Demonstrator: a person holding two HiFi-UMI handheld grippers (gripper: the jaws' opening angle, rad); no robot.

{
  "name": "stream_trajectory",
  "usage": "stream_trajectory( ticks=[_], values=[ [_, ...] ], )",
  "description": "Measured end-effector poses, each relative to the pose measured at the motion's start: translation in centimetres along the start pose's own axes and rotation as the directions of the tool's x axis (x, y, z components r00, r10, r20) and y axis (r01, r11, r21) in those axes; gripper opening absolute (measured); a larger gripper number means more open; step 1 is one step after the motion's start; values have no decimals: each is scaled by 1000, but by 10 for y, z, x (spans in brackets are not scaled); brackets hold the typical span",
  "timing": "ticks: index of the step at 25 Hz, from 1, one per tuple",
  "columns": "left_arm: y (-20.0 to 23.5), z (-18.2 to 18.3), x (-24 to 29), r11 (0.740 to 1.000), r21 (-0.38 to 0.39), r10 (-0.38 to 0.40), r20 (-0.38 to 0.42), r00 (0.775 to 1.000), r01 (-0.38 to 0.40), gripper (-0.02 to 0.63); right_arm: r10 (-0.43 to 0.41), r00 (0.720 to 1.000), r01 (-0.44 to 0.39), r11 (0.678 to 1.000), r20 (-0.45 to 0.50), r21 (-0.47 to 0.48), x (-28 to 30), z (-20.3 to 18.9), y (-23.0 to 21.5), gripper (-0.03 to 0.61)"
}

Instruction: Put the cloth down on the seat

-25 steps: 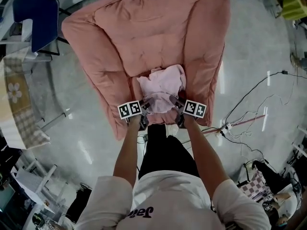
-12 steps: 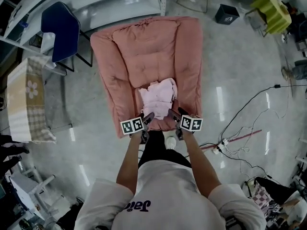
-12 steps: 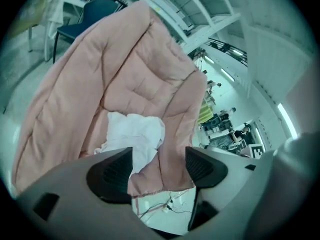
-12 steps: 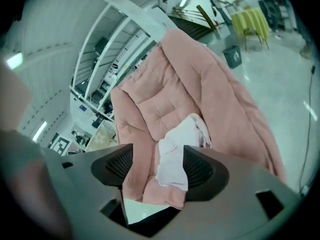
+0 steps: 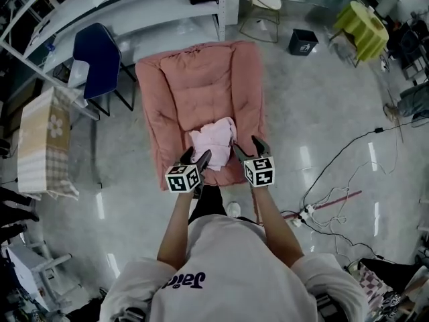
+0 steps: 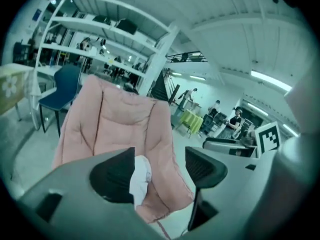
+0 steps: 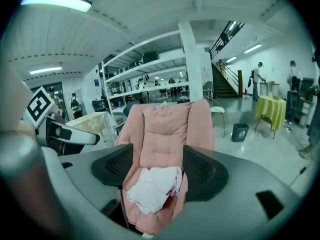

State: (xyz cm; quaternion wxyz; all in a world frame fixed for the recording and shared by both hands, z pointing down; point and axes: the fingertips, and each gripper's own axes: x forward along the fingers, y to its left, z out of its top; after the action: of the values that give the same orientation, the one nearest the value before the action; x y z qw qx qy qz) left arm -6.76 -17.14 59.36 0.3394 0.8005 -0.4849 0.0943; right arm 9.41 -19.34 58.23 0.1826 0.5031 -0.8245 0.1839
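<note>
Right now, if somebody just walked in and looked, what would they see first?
First comes the big padded pink chair, standing in the middle of the shiny grey floor. A crumpled pale pink cloth lies on the front of its seat. Just in front of the seat's edge, the left gripper and the right gripper hover side by side, both open and holding nothing.

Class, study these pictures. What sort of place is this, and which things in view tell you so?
Probably a large workshop or lab hall, not a home: tall white metal shelving, a polished bare floor with loose cables, and an open staircase beyond the pink chair.
</note>
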Motion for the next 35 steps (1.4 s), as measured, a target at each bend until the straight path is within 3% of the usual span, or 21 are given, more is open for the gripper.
stream_trajectory(
  ticks=[2, 5, 7, 8, 14, 18, 21, 26, 35],
  values=[
    [-12, 19, -13, 996, 84, 29, 61, 998, -34, 327, -15, 998, 14, 1000, 57, 23, -18, 20, 1, 317],
    [-28, 48, -32, 966, 219, 104, 171, 980, -140, 310, -24, 991, 15, 998, 135, 64, -41, 59, 6, 303],
    [-42, 67, -47, 944, 265, 131, 244, 961, -196, 268, -19, 979, 13, 999, 202, 33, -58, 89, 15, 242],
    [-51, 76, -53, 937, 277, 134, 281, 950, -214, 237, -17, 971, 16, 1000, 237, 8, -67, 104, 19, 191],
    [-95, 122, -93, 921, 293, 115, 424, 898, -256, 78, -19, 921, 85, 985, 389, -151, -120, 165, 47, 95],
    [-120, 146, -120, 916, 294, 94, 503, 859, -272, 31, 7, 899, 68, 985, 438, -156, -144, 186, 58, 49],
    [-140, 157, -132, 903, 324, 68, 541, 838, -282, 15, 13, 887, 66, 986, 462, -154, -156, 192, 56, 29],
    [-155, 165, -143, 895, 343, 44, 568, 822, -285, 14, 31, 876, 46, 988, 481, -148, -166, 193, 62, 25],
    [-180, 169, -142, 879, 389, -5, 585, 811, -276, 14, 15, 866, 53, 991, 500, -122, -174, 193, 50, 25]
  ],
)
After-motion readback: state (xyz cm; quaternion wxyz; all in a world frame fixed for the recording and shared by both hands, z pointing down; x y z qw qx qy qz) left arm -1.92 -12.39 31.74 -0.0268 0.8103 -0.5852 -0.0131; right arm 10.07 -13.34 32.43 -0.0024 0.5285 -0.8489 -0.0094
